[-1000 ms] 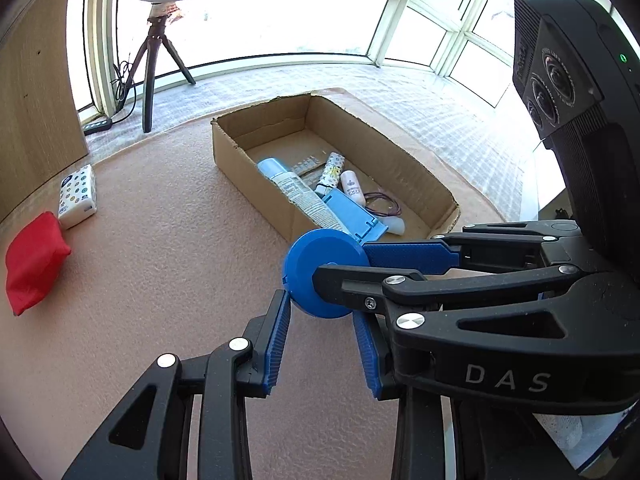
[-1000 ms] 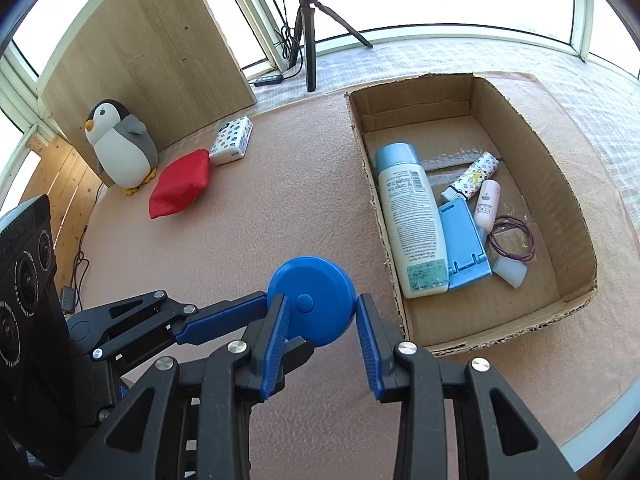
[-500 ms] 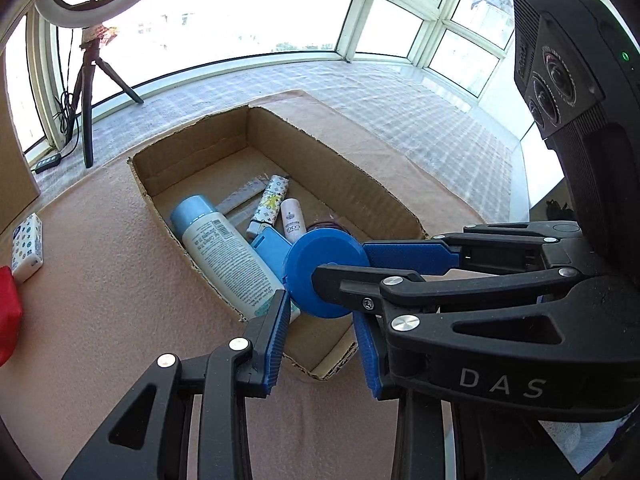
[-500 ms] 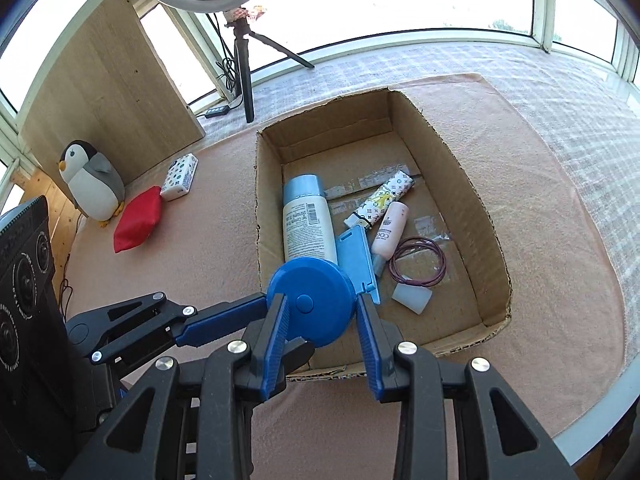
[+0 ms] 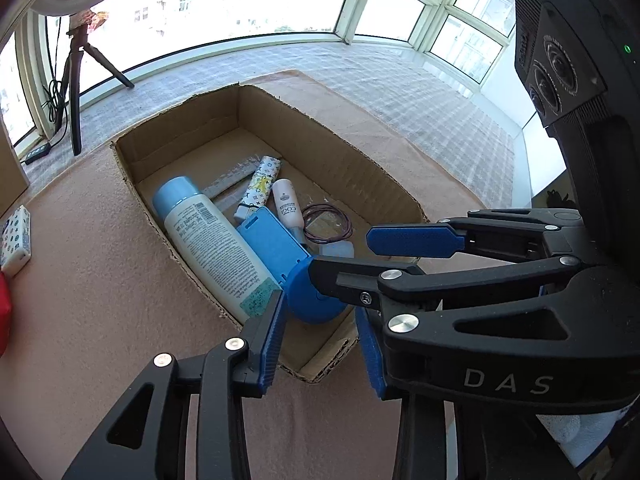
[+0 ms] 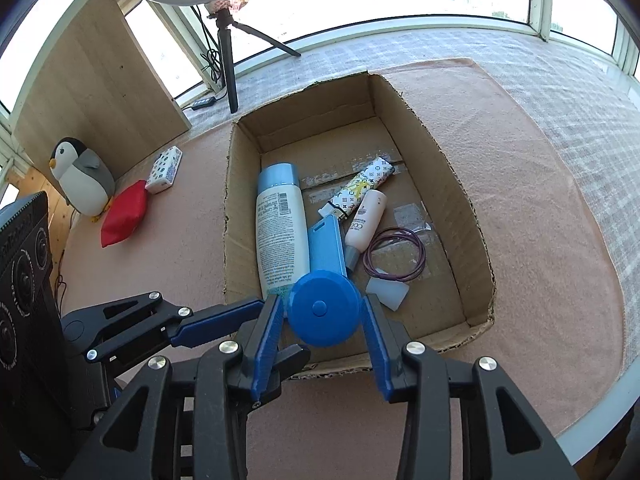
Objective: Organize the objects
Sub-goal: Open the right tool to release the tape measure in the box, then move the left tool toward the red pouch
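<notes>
A round blue disc sits between the pads of my right gripper, over the near end of the cardboard box. The pads stand slightly off the disc's sides, so the jaws look open. In the left wrist view the disc shows behind the right gripper's fingers. My left gripper is open and empty above the box's near corner. The box holds a white bottle with a blue cap, a blue flat case, a patterned tube, a pink tube and a purple hair band.
A plush penguin, a red pouch and a dotted tissue pack lie on the pink mat to the left. A ring light on a tripod stands behind the box. The table edge runs at the right.
Both grippers have moved right from the open mat to over the box's near end and lowered. The right gripper's pads have parted from the blue disc.
</notes>
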Demonstrator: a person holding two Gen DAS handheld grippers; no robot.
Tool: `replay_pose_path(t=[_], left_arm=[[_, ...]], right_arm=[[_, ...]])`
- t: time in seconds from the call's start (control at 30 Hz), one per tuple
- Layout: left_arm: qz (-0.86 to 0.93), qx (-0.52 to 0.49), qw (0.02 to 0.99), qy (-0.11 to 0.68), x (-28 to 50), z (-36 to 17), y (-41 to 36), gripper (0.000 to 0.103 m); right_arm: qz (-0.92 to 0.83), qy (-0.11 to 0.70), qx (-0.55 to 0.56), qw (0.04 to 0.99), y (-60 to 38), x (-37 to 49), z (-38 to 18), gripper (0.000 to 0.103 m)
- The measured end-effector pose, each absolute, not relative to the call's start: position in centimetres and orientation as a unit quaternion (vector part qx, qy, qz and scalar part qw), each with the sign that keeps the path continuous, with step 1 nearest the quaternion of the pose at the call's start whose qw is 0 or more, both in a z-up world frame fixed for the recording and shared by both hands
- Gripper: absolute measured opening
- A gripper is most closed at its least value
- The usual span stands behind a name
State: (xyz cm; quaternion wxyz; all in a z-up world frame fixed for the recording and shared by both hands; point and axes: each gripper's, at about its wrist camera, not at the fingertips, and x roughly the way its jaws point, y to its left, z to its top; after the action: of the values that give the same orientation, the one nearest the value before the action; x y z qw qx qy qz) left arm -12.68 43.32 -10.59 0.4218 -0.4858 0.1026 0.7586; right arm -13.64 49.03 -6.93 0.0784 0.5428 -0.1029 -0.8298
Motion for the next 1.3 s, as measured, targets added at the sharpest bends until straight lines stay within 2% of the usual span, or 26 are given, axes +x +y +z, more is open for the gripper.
replay_pose_path(t=[0.1, 0.43, 0.97, 1.3], left_arm=[[0.759, -0.488, 0.42, 0.093, -12.8, -10.3, 41.6, 0.038], [0.787, -0.487, 0.376, 0.045, -15.5, -8.6, 32.2, 0.038], [0.843, -0.489, 0.222, -0.018, -22.4, -8.5, 13.4, 0.038], [0.849, -0.494, 0.186, -0.027, -32.4, -8.3, 13.0, 0.038]], right_arm=[[-0.836, -0.099, 0.534, 0.073, 48.4, -13.5, -6.4, 0.047], [-0.846, -0.101, 0.519, 0.071, 43.7, -14.6, -4.7, 0.047], [-0.843, -0.055, 0.517, 0.138, 31.8, -22.0, -3.6, 0.05], [-0.832, -0.082, 0.525, 0.16, 28.4, -26.8, -4.0, 0.05]])
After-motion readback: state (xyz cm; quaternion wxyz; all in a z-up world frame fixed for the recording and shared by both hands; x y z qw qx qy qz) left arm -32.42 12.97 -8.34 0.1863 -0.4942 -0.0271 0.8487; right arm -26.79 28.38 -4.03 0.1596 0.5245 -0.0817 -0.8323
